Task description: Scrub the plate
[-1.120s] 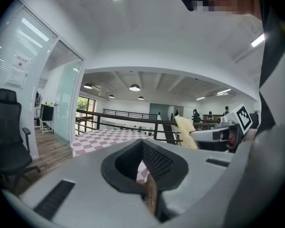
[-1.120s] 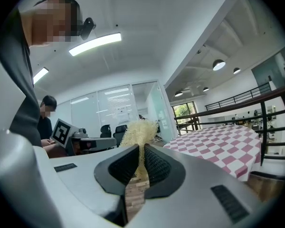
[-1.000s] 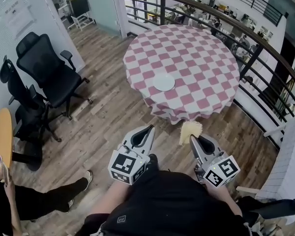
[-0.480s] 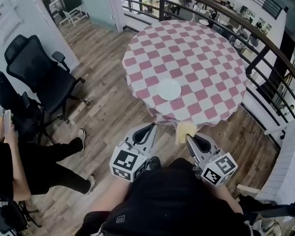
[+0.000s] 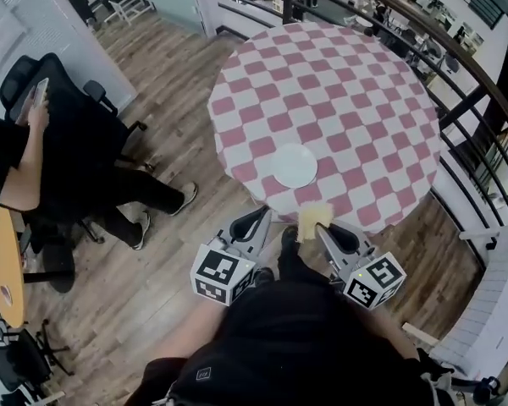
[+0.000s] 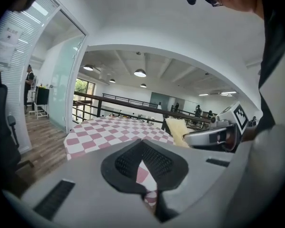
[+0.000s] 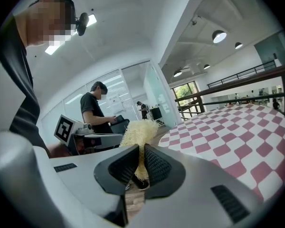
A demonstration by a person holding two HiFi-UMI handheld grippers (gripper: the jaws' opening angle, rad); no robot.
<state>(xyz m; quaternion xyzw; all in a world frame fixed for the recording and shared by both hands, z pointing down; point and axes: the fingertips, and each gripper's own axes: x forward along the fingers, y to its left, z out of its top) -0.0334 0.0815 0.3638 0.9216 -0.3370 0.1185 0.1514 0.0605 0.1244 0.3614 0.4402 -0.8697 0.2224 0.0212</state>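
A white plate (image 5: 295,166) lies near the front edge of a round table (image 5: 356,83) covered in a pink-and-white checked cloth. Both grippers hang in front of that edge, short of the plate. My right gripper (image 5: 320,227) is shut on a yellow fibrous scrubber (image 5: 312,218), which sticks up between the jaws in the right gripper view, scrubber (image 7: 137,129), gripper (image 7: 140,152). My left gripper (image 5: 259,218) is beside it, jaws together at the tips with nothing held (image 6: 142,144). The left gripper view shows the scrubber (image 6: 177,131) but not the plate.
A person in black (image 5: 59,155) sits on a black office chair at the left, feet stretched toward the table. A wooden round tabletop (image 5: 0,260) shows at the left edge. A dark railing (image 5: 470,66) curves behind the table. Wood floor (image 5: 178,108) lies between.
The table and plate have come closer and the grippers now reach its front edge. The person at the left has moved up to the office chair. The scrubber stays gripped.
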